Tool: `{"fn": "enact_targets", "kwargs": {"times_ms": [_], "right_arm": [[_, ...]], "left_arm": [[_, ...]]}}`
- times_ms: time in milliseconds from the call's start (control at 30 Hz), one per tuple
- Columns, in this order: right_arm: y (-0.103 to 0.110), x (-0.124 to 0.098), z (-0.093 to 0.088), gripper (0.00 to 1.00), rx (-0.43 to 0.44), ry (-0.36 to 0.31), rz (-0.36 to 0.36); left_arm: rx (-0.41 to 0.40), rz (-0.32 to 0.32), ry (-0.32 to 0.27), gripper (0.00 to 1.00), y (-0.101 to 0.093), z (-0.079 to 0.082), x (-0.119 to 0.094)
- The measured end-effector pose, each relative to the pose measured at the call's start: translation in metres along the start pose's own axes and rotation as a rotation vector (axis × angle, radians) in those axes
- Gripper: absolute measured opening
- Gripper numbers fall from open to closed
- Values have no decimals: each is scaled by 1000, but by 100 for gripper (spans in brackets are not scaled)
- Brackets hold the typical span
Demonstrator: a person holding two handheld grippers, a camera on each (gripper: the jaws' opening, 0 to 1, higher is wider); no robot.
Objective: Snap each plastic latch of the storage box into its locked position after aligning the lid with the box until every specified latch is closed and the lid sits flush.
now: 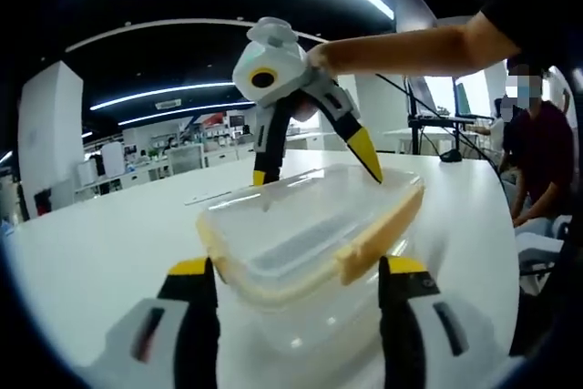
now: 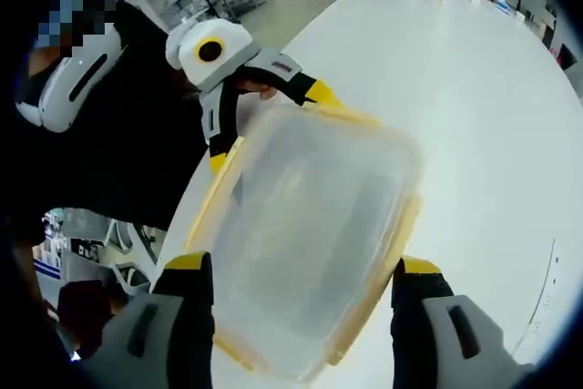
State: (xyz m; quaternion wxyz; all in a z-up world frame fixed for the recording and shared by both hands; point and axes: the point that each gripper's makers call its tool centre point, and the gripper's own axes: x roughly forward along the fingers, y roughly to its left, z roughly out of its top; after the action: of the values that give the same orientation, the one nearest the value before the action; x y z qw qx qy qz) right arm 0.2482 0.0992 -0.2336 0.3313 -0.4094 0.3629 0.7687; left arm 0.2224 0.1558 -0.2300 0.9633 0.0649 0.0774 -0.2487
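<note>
In the left gripper view the storage box (image 1: pixel 310 243) sits at centre frame on the white counter (image 1: pixel 109 243), its clear lid (image 1: pixel 301 216) on top and a yellow latch (image 1: pixel 378 243) along the lower right edge standing out from the wall, which we judge is not yet snapped. Our left gripper (image 1: pixel 299 271) has its jaws spread wide, one on either side of the near end of the box, gripping nothing. Above centre, our right gripper (image 1: pixel 314 170) reaches in with jaws parted, its yellow tips at the far rim.

In the right gripper view the box fills the middle of the frame, between the spread jaws at the bottom.

To do this step well, we should first check the lid lies even all round, then steady the box with one gripper while the other presses each latch flat against the wall, working opposite sides in turn so the lid does not tilt.
</note>
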Motion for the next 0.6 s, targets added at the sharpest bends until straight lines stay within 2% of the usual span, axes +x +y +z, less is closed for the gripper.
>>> {"fn": "enact_targets", "kwargs": {"times_ms": [367, 500, 600], "right_arm": [[-4, -1, 1, 68, 36, 101, 23], [-8, -2, -1, 62, 44, 174, 34], [-11, -3, -2, 60, 51, 200, 46]], "left_arm": [[5, -6, -2, 71, 1, 0, 0], [-5, -20, -1, 71, 2, -1, 3], [-3, -27, 9, 72, 2, -1, 4]]}}
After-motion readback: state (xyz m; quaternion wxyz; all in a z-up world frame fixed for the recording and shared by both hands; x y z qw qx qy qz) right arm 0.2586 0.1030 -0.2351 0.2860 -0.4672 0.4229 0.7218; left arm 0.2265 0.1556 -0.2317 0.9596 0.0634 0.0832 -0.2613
